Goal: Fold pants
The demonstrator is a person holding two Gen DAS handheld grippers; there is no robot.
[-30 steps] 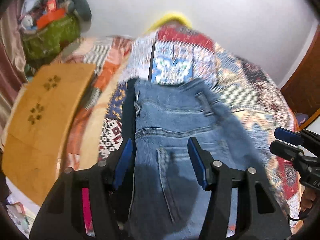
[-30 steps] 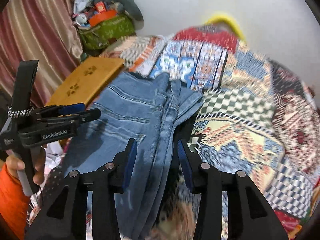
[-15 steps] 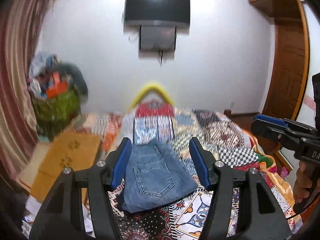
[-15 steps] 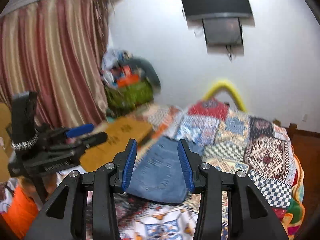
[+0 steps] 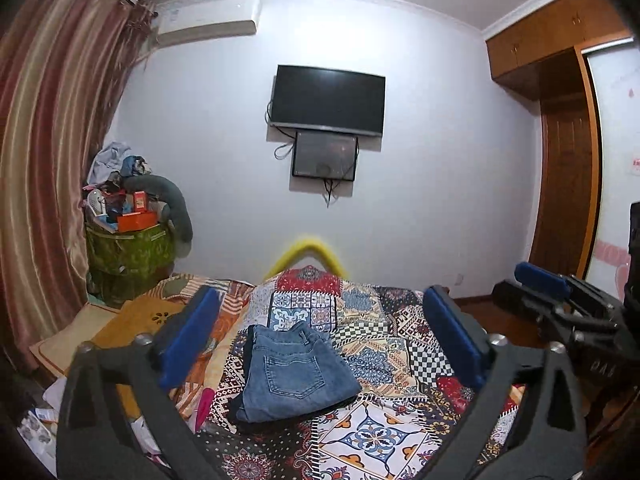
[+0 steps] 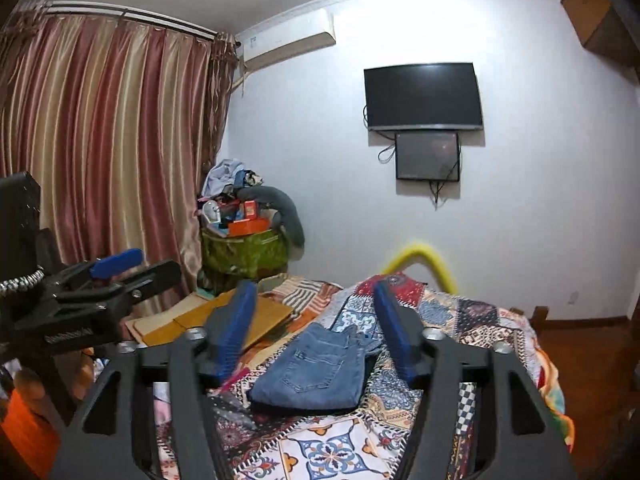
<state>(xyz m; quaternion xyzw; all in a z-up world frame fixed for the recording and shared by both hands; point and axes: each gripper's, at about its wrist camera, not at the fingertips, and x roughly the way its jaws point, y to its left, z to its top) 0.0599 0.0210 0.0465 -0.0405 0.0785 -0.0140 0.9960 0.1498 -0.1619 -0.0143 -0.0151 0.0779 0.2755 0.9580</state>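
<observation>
The blue jeans lie folded in a compact stack on the patchwork bedspread, back pocket up. My left gripper hovers well back from them and above the bed, its jaws opening wide with nothing between the blue pads. The right wrist view shows the same jeans beyond my right gripper, whose jaws are also opening and hold nothing. Each gripper shows at the edge of the other's view: the right gripper on the right, the left gripper on the left.
Flat brown boards lie by the bed's left side. A green bag piled with clutter stands in the corner by the striped curtain. A TV hangs on the far wall, a yellow tube arches at the bed's end, and a wooden wardrobe stands on the right.
Both grippers have let go of the jeans, drawn back and up, and tilted from looking down to nearly level. Their jaws now stand wider. The jeans lie folded on the bed.
</observation>
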